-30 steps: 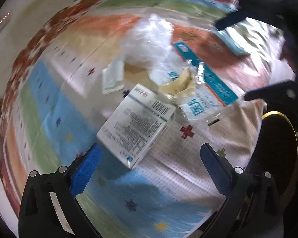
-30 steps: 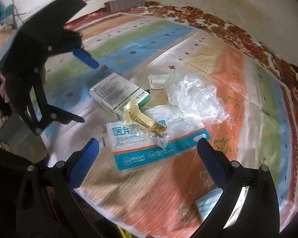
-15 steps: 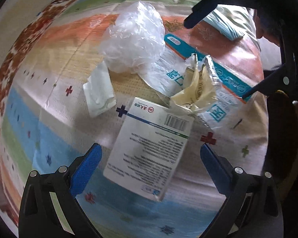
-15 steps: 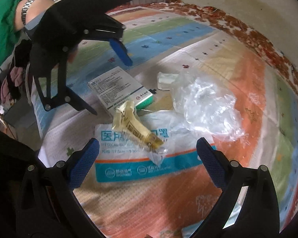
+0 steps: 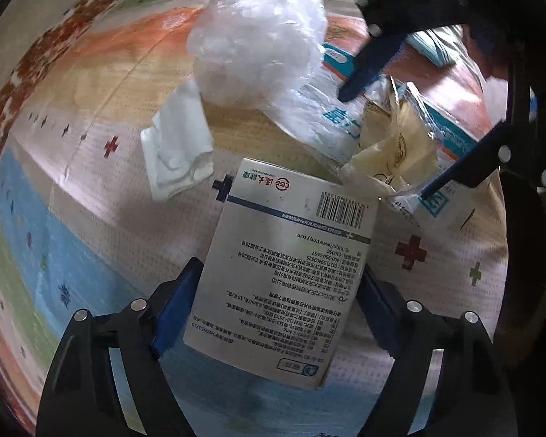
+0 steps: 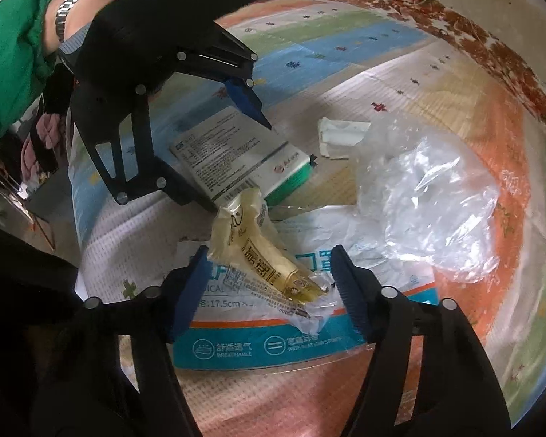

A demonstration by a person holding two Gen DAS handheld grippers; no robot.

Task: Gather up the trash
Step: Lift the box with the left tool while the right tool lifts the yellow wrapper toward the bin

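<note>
The mask packet point(image 6: 273, 346) lies partly covered by the yellow wrapper point(image 6: 258, 255); small print seems illegible.

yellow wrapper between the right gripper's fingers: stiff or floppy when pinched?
Probably floppy: the yellow wrapper is creased and crumpled, with a clear film tail. Likely very light, so it may drag the mask package beneath it. Glossy film could slip between the right gripper pads.

My tongs: black frames, silver screws, blue finger pads point(image 5: 174, 313) | My left wrist: bare skin, steel-link watch point(image 6: 69, 3) | My sleeve point(image 6: 11, 58): green, bunched.
</note>
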